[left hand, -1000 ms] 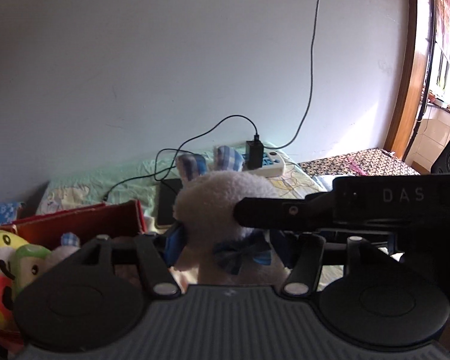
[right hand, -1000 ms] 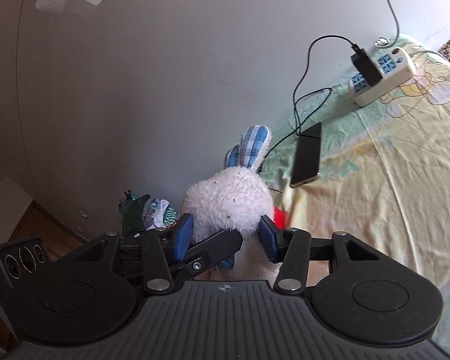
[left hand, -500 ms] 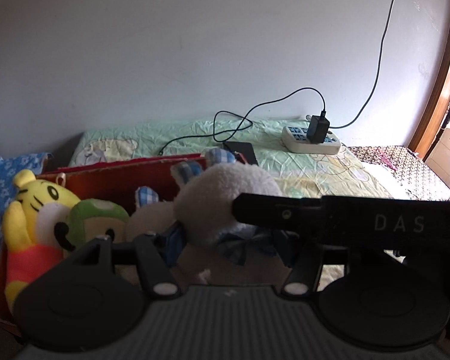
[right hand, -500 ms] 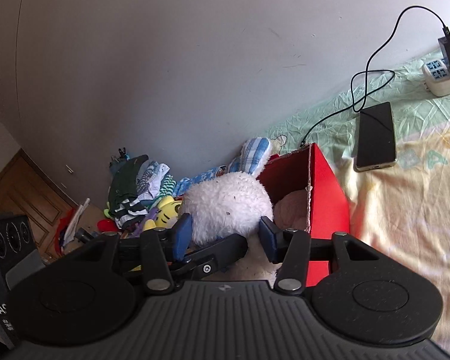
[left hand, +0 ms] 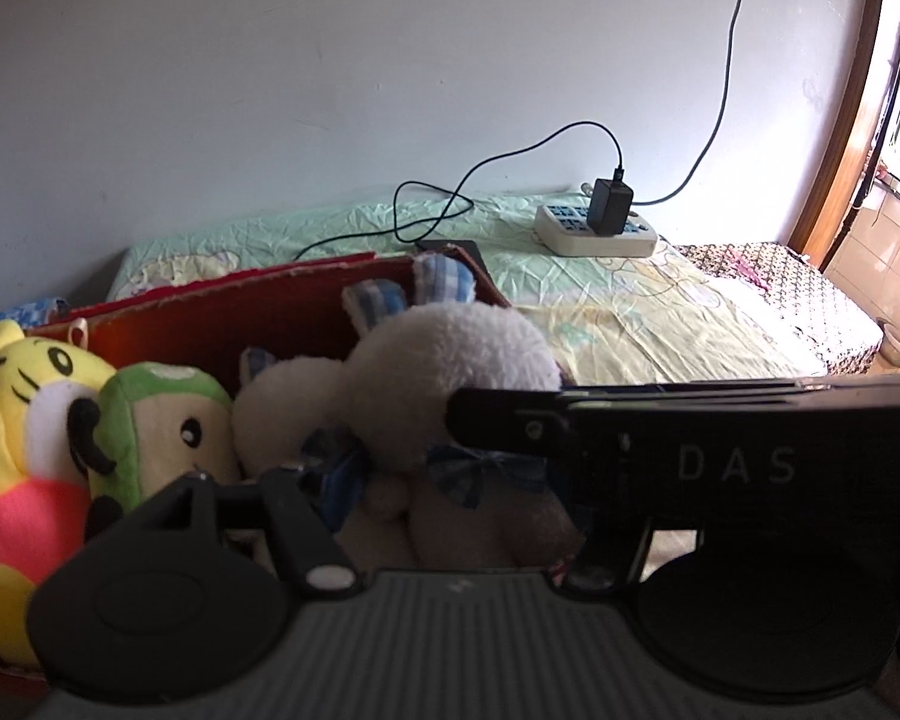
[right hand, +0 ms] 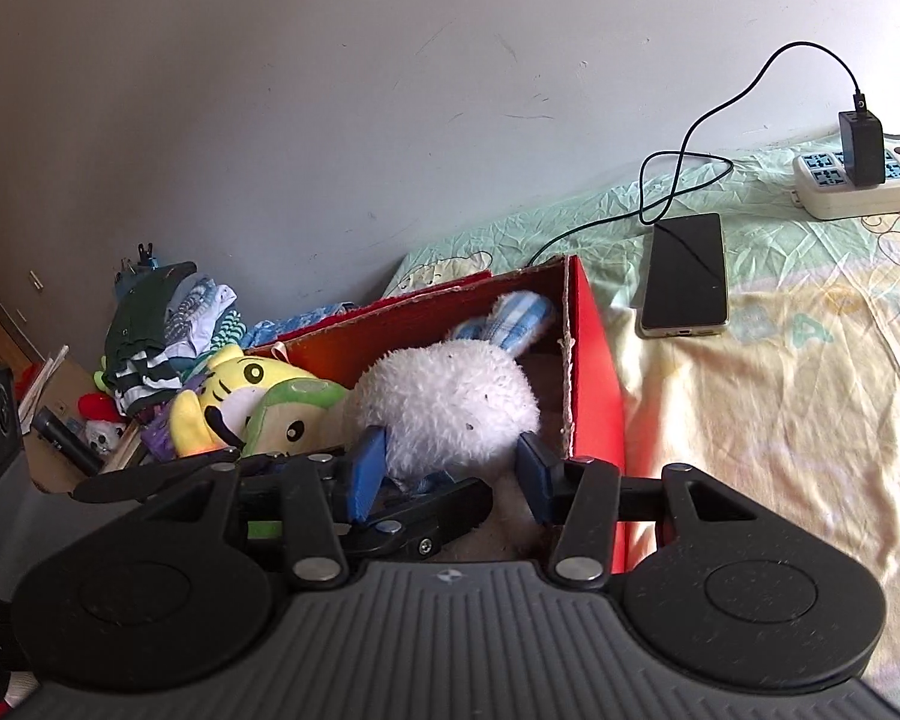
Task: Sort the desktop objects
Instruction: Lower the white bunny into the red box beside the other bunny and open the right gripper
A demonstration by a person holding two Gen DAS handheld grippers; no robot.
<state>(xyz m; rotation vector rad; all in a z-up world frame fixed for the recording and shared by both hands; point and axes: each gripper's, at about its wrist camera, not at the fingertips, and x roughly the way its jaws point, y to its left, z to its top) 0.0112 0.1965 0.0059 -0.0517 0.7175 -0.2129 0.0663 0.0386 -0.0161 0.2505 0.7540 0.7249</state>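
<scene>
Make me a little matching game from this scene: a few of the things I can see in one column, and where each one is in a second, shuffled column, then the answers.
Things
1. white plush rabbit
2. phone
3. black charger
4. yellow tiger toy

Places
A. plugged into the white power strip
B. flat on the bedsheet, just outside the red box
C. between the right gripper fingers, over the box
D. in the box, next to the green toy

Pairs: 1-C, 2-B, 3-A, 4-D
</scene>
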